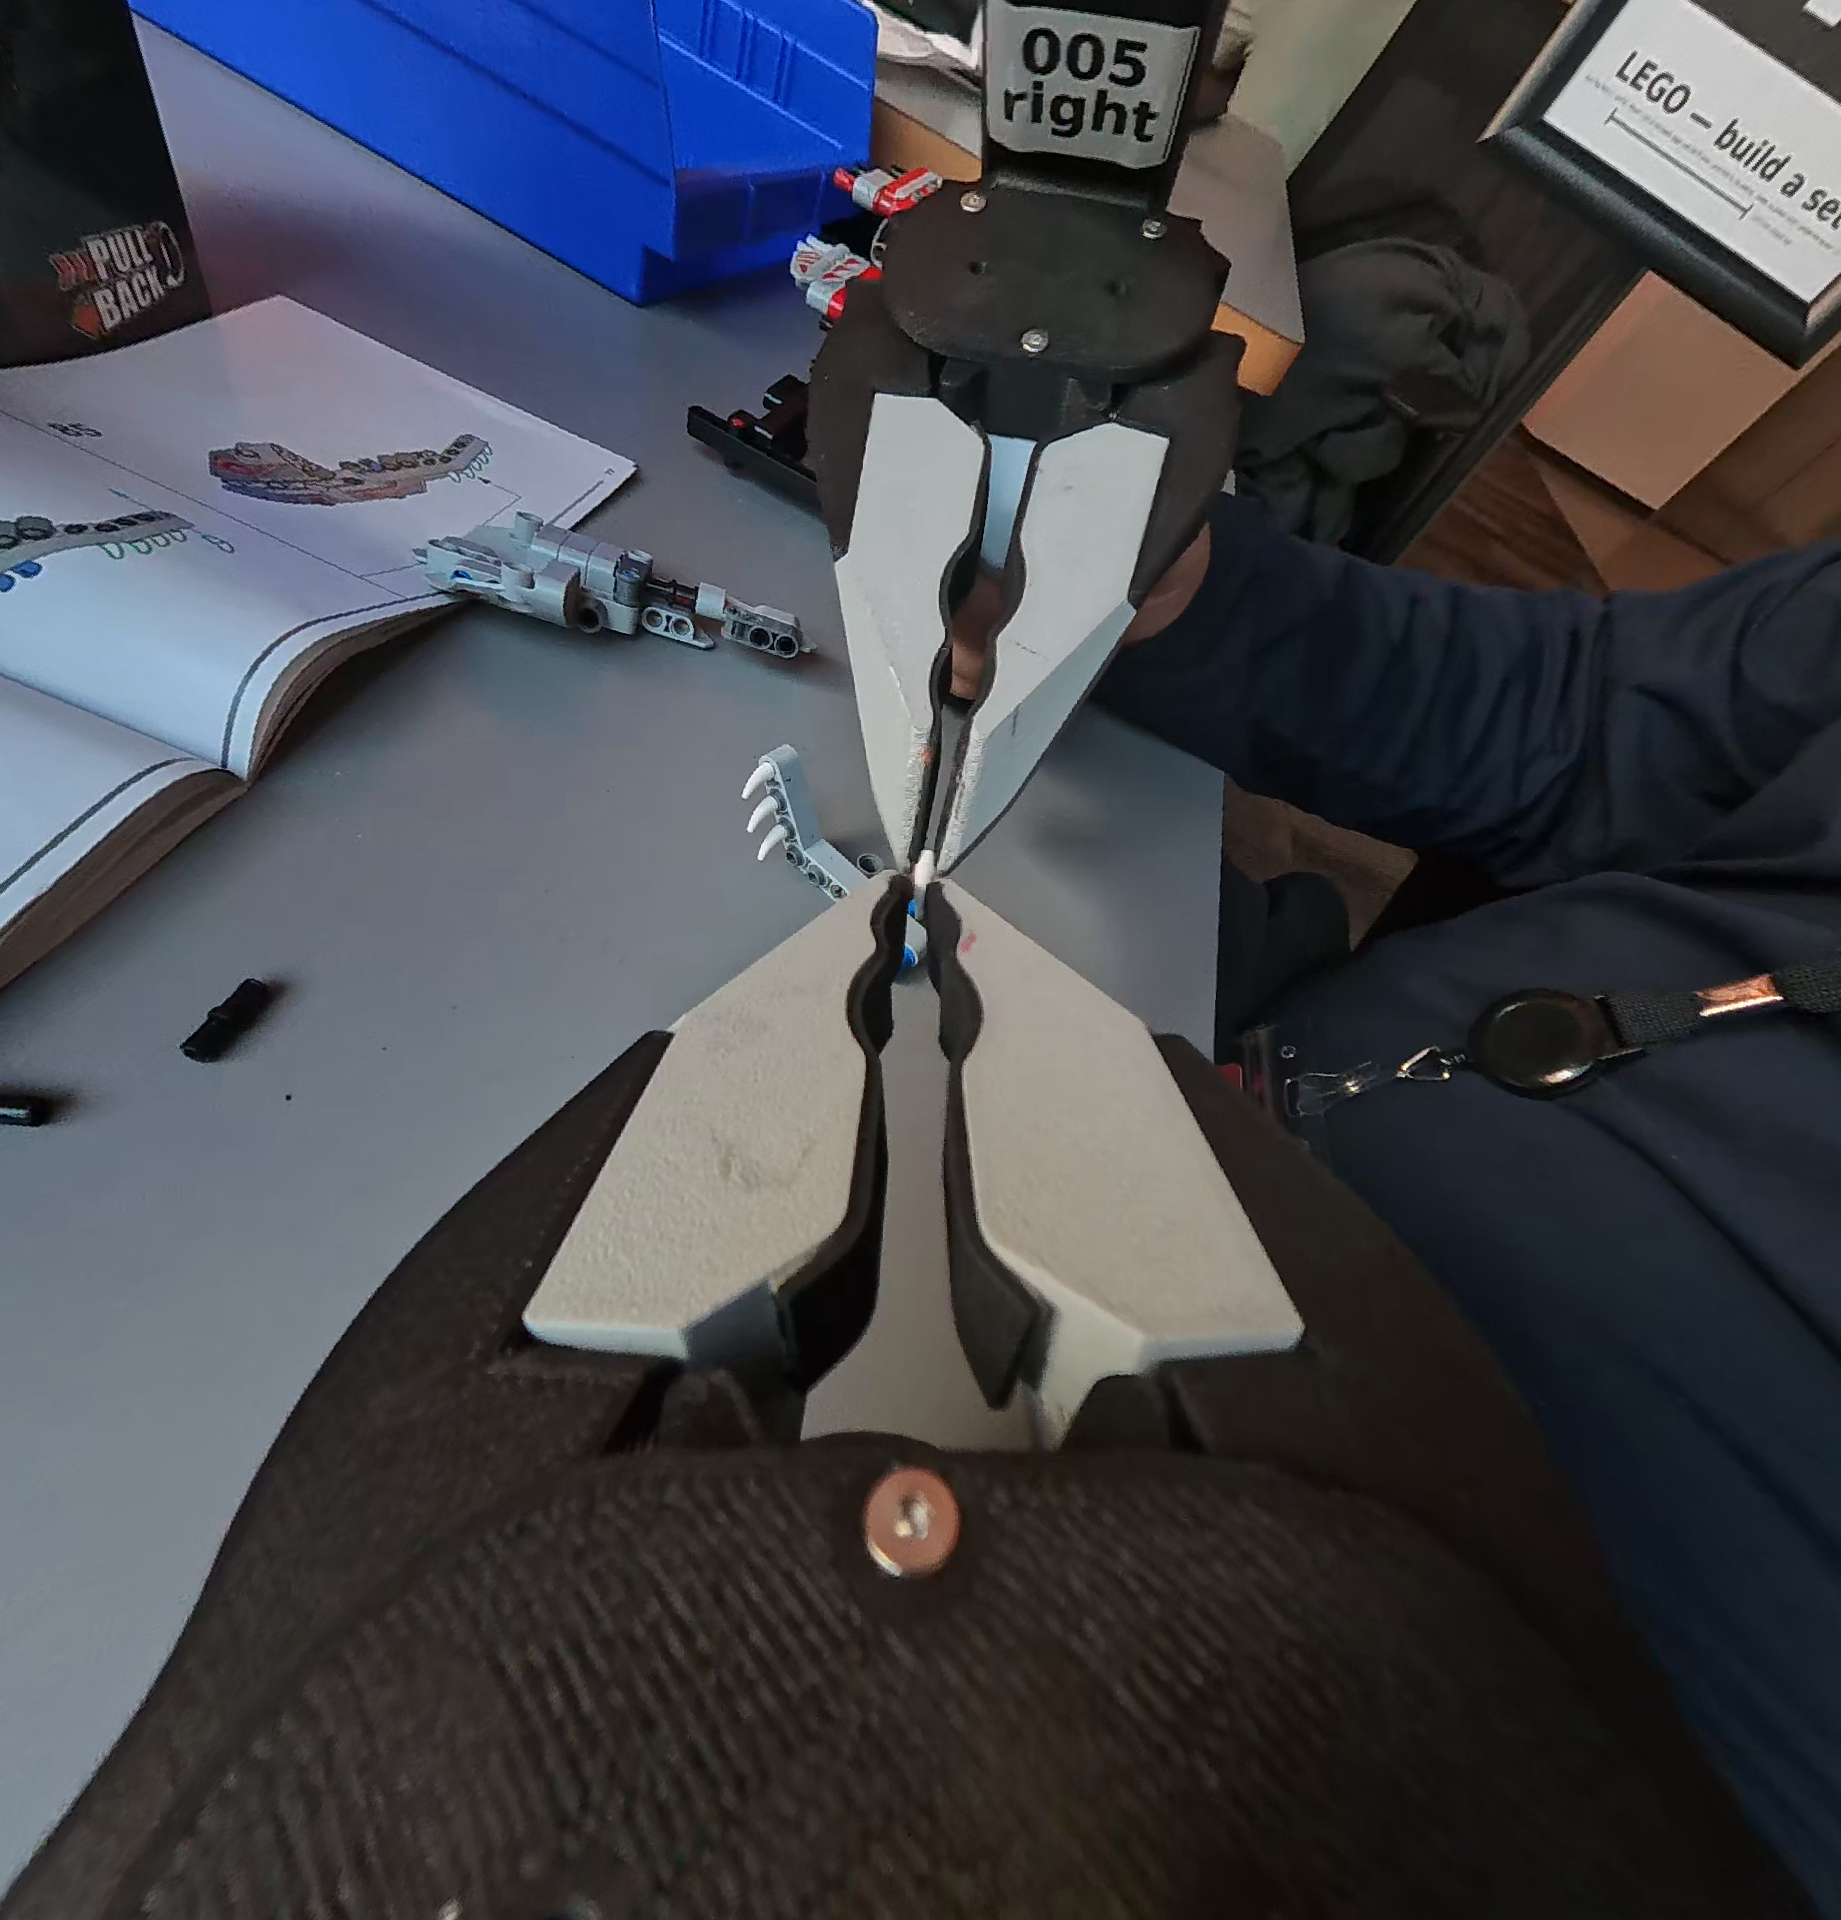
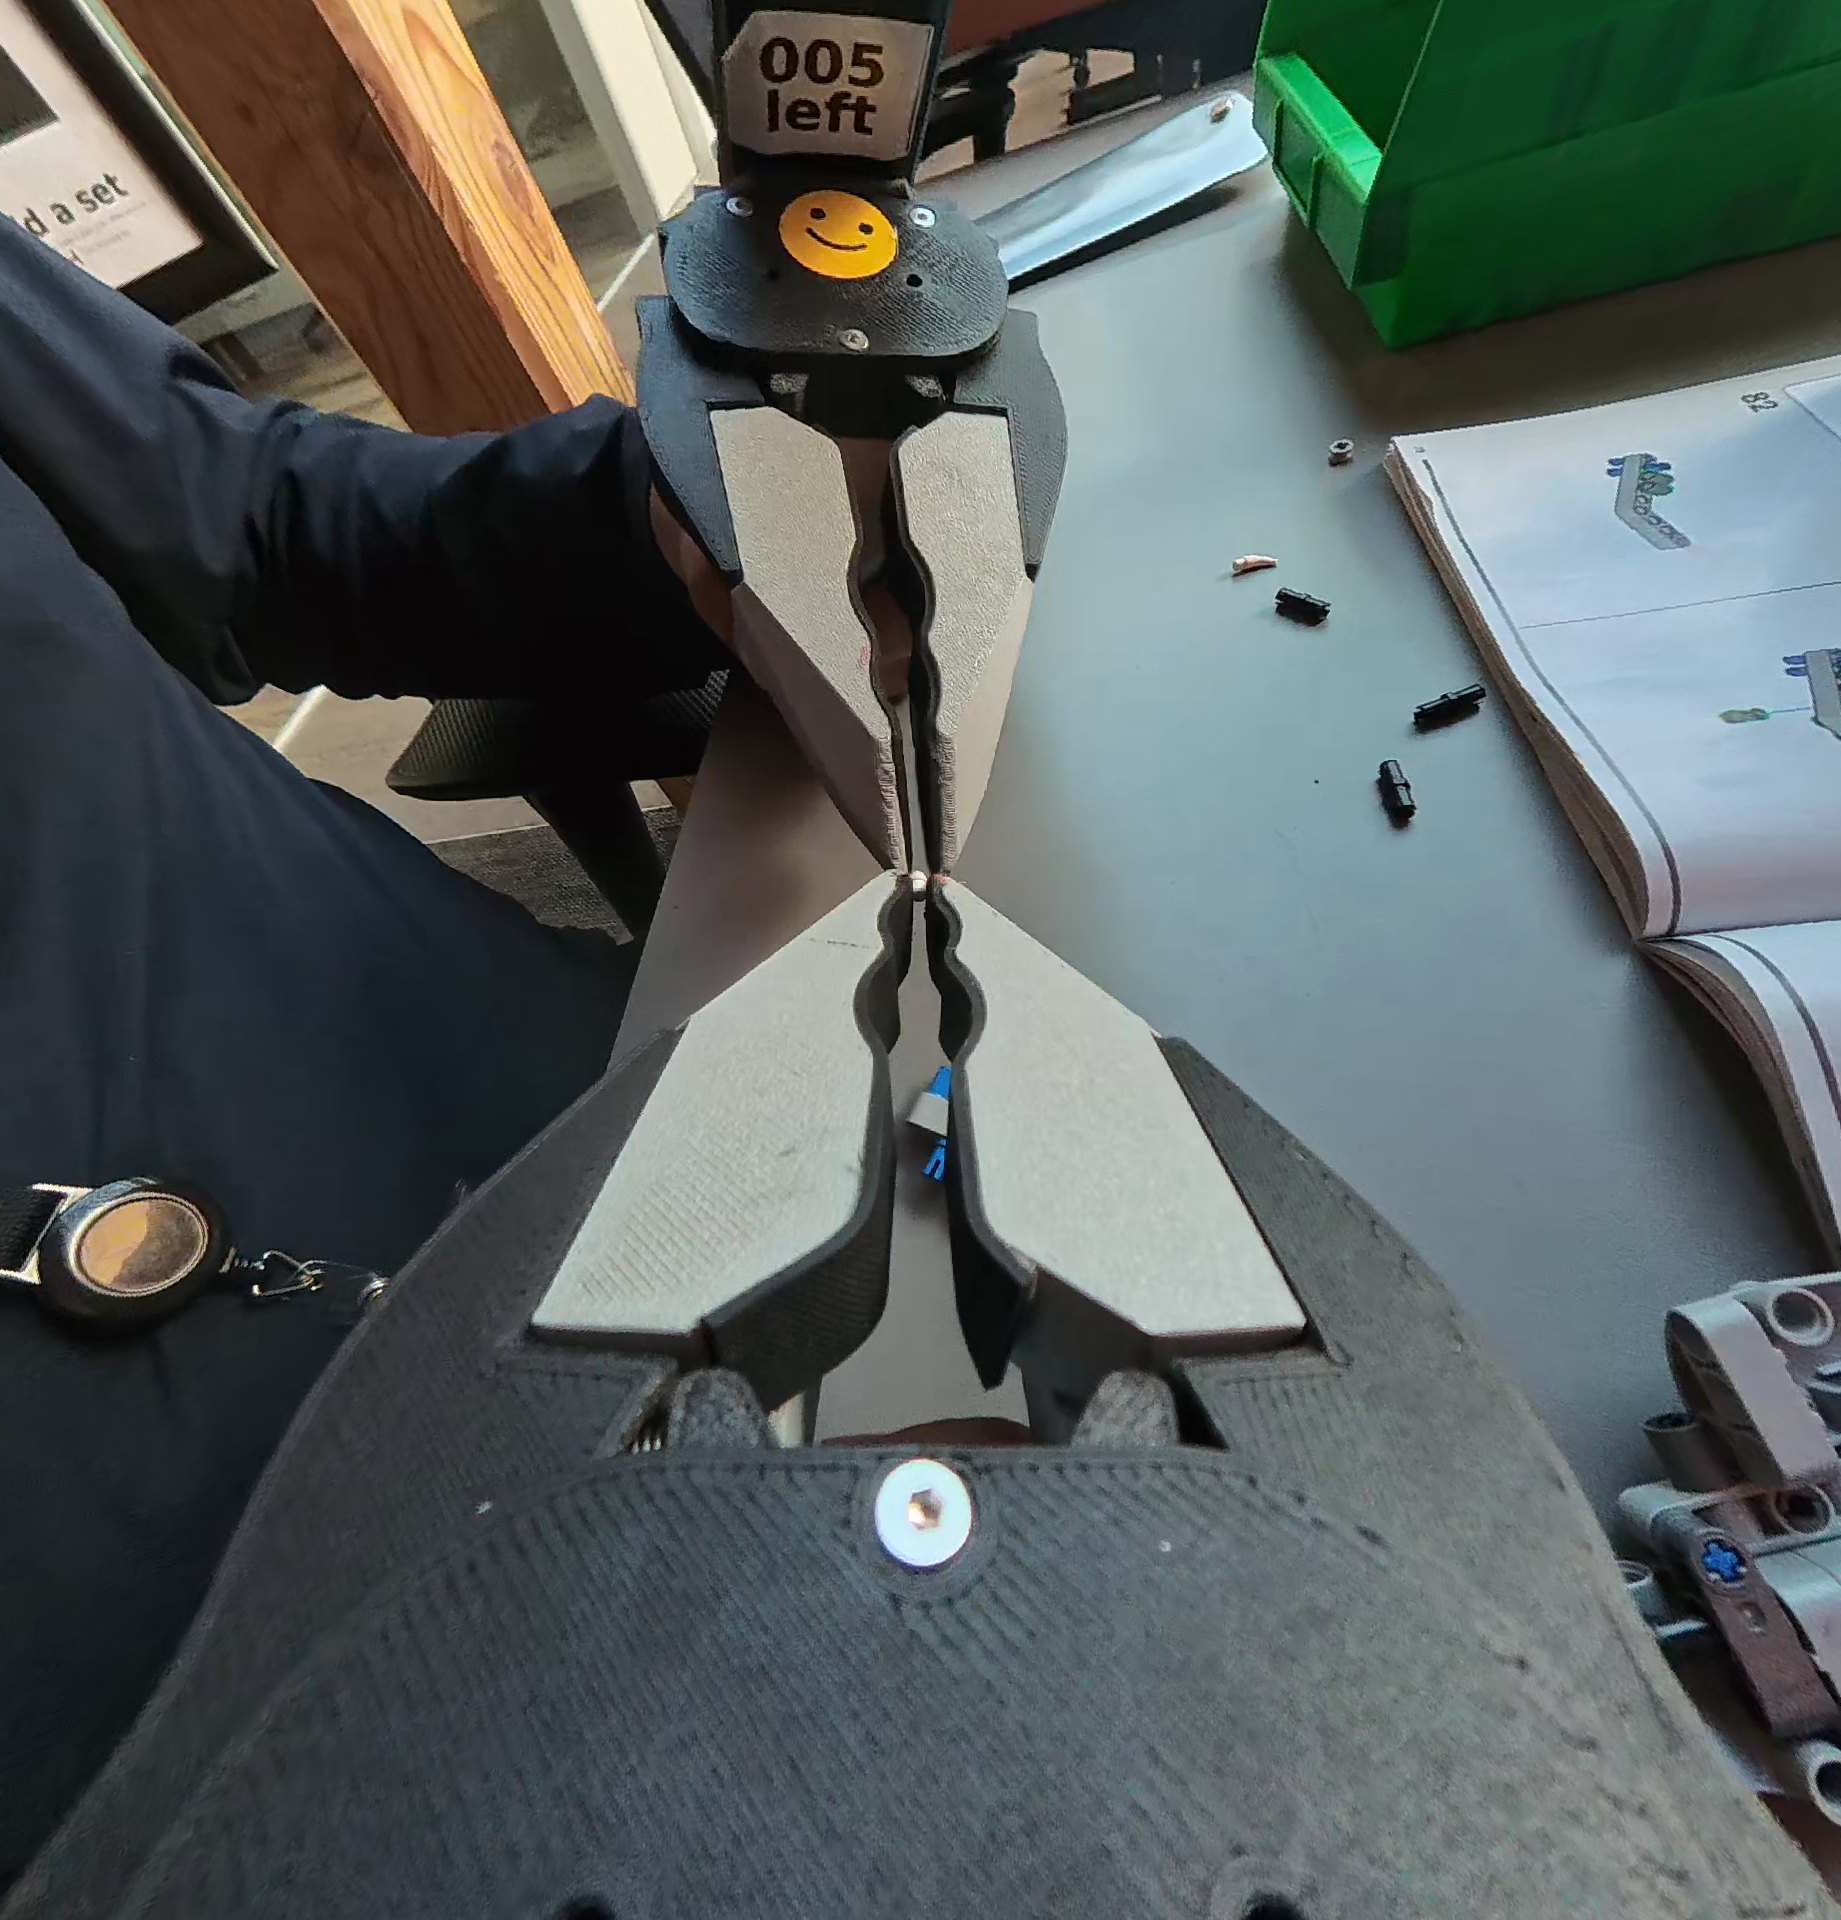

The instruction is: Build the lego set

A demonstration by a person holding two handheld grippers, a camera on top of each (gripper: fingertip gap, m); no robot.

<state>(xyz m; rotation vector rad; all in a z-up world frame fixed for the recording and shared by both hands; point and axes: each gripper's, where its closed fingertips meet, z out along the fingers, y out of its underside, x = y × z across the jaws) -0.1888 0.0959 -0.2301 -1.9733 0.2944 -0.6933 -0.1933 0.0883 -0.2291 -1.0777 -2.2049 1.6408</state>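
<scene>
- Where the two grippers met tip to tip above the near edge of the grey table (image 1: 396, 1195), a tiny white tooth piece (image 1: 925, 864) sat exactly at the junction, and that meeting point was what the next move turned on.
- The left gripper (image 1: 914, 896) had its jaws drawn almost together, a narrow slit between them; whether its tips actually pinched the tooth piece could not be told from either view.
- The right gripper (image 2: 917, 891) was likewise nearly closed, and the right wrist view showed the pale piece at its tips; which of the two truly bore it stayed unclear.
- The tooth piece's long axis seemed to run along the shared line of both grippers, so it lay straight ahead of each pair of jaws, equally near to both.
- A small grey and blue part (image 2: 935, 1132) lay on the table below, seen through the gap of the right gripper.
- A grey toothed beam (image 1: 796, 821), already carrying three white teeth, lay on the table just left of the junction, nearer the left gripper's side.
- My judgement: this looked like a handover or regrip of the tooth before seating it on that beam.
- The open instruction booklet (image 1: 220, 582), a grey sub-assembly (image 1: 583, 587) and loose black pins (image 1: 225, 1020) lay well apart to the left.
</scene>
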